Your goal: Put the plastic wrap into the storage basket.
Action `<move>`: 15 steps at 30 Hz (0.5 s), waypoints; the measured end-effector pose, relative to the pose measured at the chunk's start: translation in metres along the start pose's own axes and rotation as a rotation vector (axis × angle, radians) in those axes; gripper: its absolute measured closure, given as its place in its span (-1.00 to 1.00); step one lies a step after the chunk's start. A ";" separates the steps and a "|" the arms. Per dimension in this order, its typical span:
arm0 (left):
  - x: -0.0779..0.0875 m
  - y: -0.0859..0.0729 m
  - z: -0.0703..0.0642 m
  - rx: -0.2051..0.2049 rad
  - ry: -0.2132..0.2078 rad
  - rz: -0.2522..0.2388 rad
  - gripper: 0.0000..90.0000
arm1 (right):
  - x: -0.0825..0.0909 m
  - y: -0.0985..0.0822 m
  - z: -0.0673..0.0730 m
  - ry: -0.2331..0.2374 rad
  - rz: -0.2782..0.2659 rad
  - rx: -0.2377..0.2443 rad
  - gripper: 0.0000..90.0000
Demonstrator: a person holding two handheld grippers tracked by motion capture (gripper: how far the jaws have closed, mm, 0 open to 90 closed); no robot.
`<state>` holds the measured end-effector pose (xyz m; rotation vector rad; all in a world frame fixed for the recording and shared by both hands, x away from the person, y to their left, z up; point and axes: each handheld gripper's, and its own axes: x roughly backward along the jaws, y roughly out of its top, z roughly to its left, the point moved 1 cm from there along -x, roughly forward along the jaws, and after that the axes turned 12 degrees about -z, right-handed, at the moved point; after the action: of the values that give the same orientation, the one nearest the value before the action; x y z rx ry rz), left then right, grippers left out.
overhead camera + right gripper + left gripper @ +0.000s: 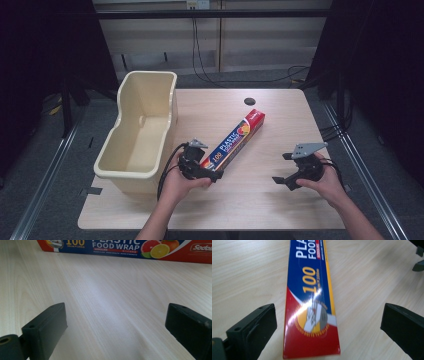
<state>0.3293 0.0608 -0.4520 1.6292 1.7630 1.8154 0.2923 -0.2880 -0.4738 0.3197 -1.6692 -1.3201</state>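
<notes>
Jaws of the left gripper (328,325) gape around the long red-and-blue cardboard food-wrap box (312,300) untouched, while the right gripper (116,327) stands open nearby.

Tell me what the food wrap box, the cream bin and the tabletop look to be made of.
Food wrap box: probably glossy printed cardboard; sharp folded edges, light glare on the print.
Cream bin: likely moulded plastic with a smooth, slightly shiny finish; rounded rim, one even colour.
Tabletop: pale wood or wood-look laminate, matte; fine grain lines show, but which one I cannot tell.
</notes>
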 end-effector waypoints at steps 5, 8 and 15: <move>-0.010 0.015 0.003 -0.009 0.020 0.021 -1.00 | 0.001 -0.001 -0.004 -0.003 0.005 0.006 -0.91; -0.015 0.023 0.002 -0.004 0.022 0.024 -1.00 | 0.002 -0.002 -0.004 -0.002 0.005 -0.004 -0.90; -0.032 0.046 0.003 -0.024 0.031 0.045 -0.97 | 0.002 -0.005 -0.007 -0.010 0.012 -0.009 -0.89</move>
<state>0.3697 0.0255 -0.4353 1.6543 1.7234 1.8835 0.2952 -0.2958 -0.4773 0.2973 -1.6706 -1.3218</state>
